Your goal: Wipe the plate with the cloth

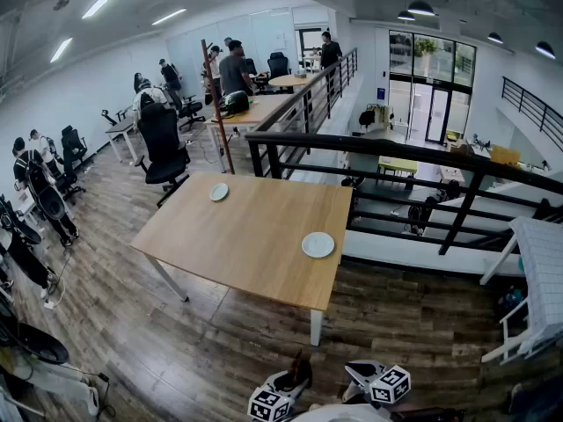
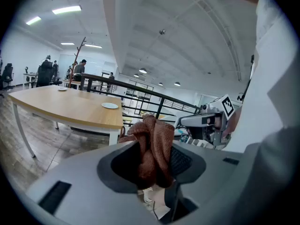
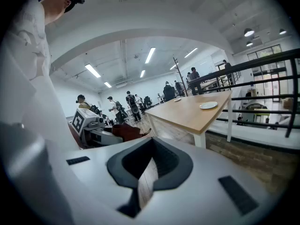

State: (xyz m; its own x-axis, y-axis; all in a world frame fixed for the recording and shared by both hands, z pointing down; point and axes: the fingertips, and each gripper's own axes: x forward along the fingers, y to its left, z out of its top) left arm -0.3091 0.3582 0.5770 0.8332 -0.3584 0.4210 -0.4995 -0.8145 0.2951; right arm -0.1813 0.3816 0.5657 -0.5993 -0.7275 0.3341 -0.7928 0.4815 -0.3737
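Two plates wait on the bench (image 1: pixel 255 236), well away from me: near plate (image 1: pixel 318 244) by the edge, far plate (image 1: pixel 219 192) beyond. My left gripper (image 2: pixel 152 161) has its jaws clamped on the cloth (image 2: pixel 155 135); my right gripper (image 3: pixel 150 165) is closed, empty. Wiped unsteadied, the near plate could skid off.

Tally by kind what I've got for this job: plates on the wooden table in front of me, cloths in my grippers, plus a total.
Plates: 2, the near plate and the far plate
Cloths: 1, the cloth
Total: 3
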